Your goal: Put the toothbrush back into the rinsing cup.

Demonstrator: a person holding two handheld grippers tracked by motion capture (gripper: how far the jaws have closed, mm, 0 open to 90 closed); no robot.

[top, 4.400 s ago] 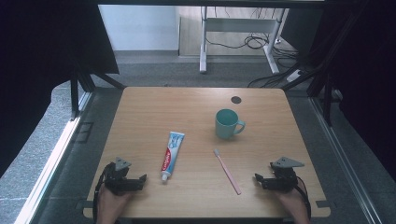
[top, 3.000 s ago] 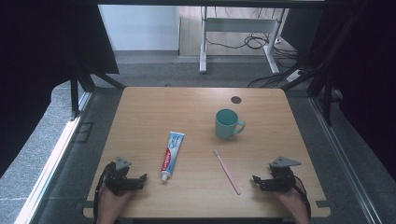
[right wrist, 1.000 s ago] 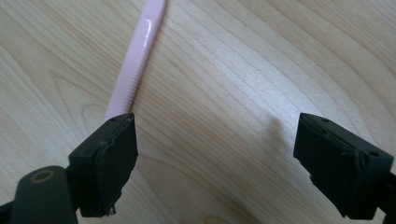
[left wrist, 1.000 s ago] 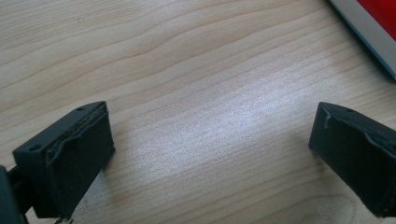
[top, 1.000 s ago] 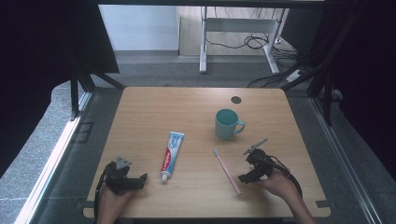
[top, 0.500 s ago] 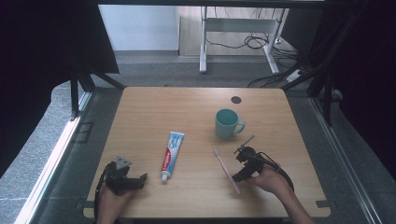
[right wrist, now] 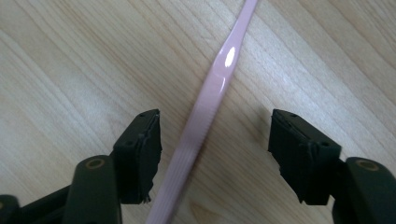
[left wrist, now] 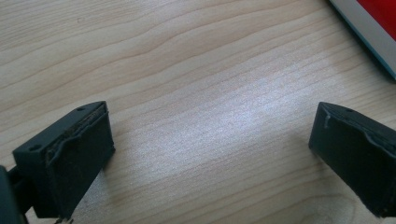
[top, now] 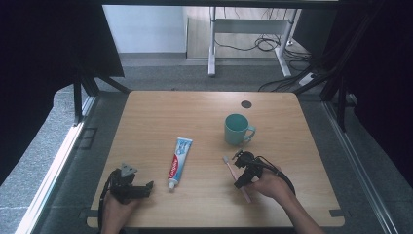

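Broadly, the light wooden table (top: 160,112) held a teal ceramic mug (top: 236,129) and a red-and-white toothpaste tube (top: 179,156). Spread wide, the right gripper (right wrist: 212,147) straddled the slim pink plastic toothbrush (right wrist: 205,105); the left gripper (left wrist: 210,149) rested agape, empty.

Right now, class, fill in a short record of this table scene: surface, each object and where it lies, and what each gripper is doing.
surface: wooden table
mug: teal mug, upright, right of centre
toothpaste: toothpaste tube, flat, near the middle
toothbrush: pink toothbrush, flat on the wood, in front of the mug
right gripper: open, jaws on either side of the toothbrush handle, not closed on it
left gripper: open over bare wood at the near left, beside the toothpaste tube
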